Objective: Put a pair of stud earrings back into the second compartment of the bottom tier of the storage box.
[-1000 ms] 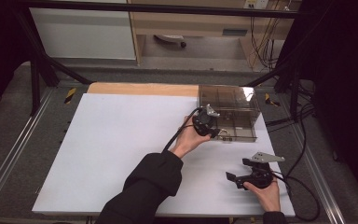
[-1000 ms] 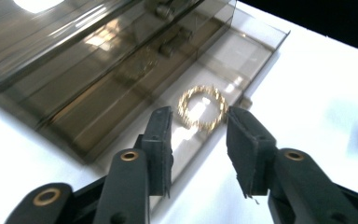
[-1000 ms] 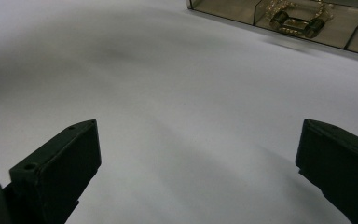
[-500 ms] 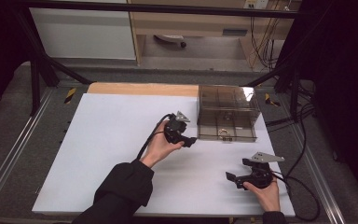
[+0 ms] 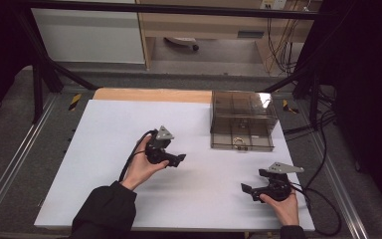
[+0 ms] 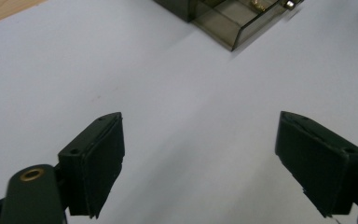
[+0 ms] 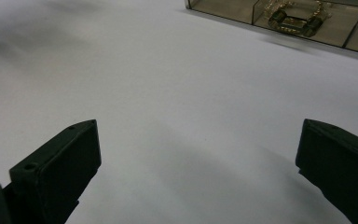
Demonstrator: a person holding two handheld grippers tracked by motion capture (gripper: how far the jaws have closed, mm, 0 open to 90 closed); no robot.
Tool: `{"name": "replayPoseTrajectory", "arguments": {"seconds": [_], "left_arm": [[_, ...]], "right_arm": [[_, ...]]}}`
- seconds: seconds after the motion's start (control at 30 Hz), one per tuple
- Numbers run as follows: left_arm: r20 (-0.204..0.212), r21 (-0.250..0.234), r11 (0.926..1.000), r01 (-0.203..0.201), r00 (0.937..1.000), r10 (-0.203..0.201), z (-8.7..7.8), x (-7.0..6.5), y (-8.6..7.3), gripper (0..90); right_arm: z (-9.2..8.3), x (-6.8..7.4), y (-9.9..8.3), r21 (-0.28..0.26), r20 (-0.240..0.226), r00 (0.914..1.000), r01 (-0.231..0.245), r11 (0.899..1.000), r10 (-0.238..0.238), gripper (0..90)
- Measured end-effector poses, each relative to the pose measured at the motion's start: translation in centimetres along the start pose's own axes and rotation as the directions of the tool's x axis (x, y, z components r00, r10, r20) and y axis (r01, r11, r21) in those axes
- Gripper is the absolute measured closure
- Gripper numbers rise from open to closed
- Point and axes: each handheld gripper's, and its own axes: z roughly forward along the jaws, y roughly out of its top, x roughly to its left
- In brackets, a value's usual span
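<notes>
Right gripper (image 5: 253,189): nearest item, at the table's near right edge, jaws spread wide with nothing between them. Left gripper (image 5: 176,160): mid-table over the white surface (image 5: 109,149), jaws just opening, now wide and empty. Smoky clear compartment box (image 5: 242,119): farthest, well apart from both, holding 1 gold chain piece (image 7: 294,18) in a front compartment.

Both grippers (image 5: 175,160) (image 5: 251,191) agape, empty
</notes>
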Motion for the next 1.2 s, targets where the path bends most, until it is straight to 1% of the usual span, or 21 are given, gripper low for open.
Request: {"name": "replayPoseTrajectory", "arguments": {"seconds": [0.1, 0.17, 0.27, 0.33, 0.47, 0.53, 0.63, 0.73, 0.87, 0.97, 1.07, 1.2], "left_arm": [[-0.011, -0.001, 1.0, 0.004, 0.9999, -0.004, -1.1, 0.5, -1.5, 13.1], [-0.002, -0.003, 0.9998, 0.018, 0.9998, -0.018, -1.8, 0.9, -2.6, 12.9], [-0.011, -0.023, 0.9995, 0.022, 0.9997, -0.022, -2.7, 1.2, -3.7, 12.2], [-0.013, -0.033, 0.9988, 0.037, 0.9992, -0.037, -3.3, 1.5, -4.5, 11.0], [-0.015, -0.031, 0.999, 0.033, 0.9993, -0.034, -4.4, 2.1, -6.2, 9.5], [-0.024, -0.033, 0.9989, 0.034, 0.9991, -0.035, -4.9, 2.3, -7.0, 9.8], [-0.033, -0.041, 0.9979, 0.05, 0.9981, -0.052, -5.9, 2.8, -8.2, 9.5], [-0.05, -0.045, 0.9977, 0.051, 0.9974, -0.053, -6.7, 3.1, -9.1, 9.0], [-0.061, -0.055, 0.9961, 0.069, 0.9955, -0.072, -7.7, 3.5, -10.8, 8.3], [-0.071, -0.044, 0.9971, 0.062, 0.9954, -0.065, -8.2, 3.8, -11.9, 8.1], [-0.074, -0.04, 0.9968, 0.069, 0.9946, -0.072, -8.7, 4.0, -13.0, 7.9], [-0.084, -0.045, 0.9957, 0.081, 0.9928, -0.085, -9.5, 4.4, -14.1, 7.6]], "right_arm": [[0.0, 0.0, 0.0, -0.001, 0.001, 1.0, -0.002, 1.0, 0.002, 0.7], [0.0, 0.0, 0.0, -0.002, 0.0, 1.0, -0.004, 1.0, 0.004, 0.7], [0.0, 0.0, 0.0, -0.003, 0.0, 1.0, -0.006, 1.0, 0.006, 0.7], [0.0, 0.0, 0.0, -0.004, 0.002, 1.0, -0.006, 1.0, 0.006, 0.7], [0.0, 0.0, 0.0, -0.001, 0.004, 1.0, -0.005, 1.0, 0.005, 0.7], [0.0, 0.0, 0.0, -0.001, 0.004, 1.0, -0.006, 1.0, 0.006, 0.7], [0.0, 0.0, 0.0, -0.001, 0.007, 1.0, -0.007, 1.0, 0.007, 0.7], [0.0, 0.0, 0.0, 0.002, 0.005, 0.9999, -0.009, 1.0, 0.009, 0.7], [0.0, 0.0, 0.0, 0.001, 0.006, 0.9999, -0.009, 1.0, 0.009, 0.7], [0.0, 0.0, 0.0, 0.004, 0.005, 0.9999, -0.012, 1.0, 0.012, 0.7], [0.0, 0.0, 0.0, 0.006, 0.004, 0.9999, -0.014, 1.0, 0.014, 0.7], [0.0, 0.0, 0.0, 0.007, 0.005, 0.9999, -0.013, 1.0, 0.013, 0.7]]}}
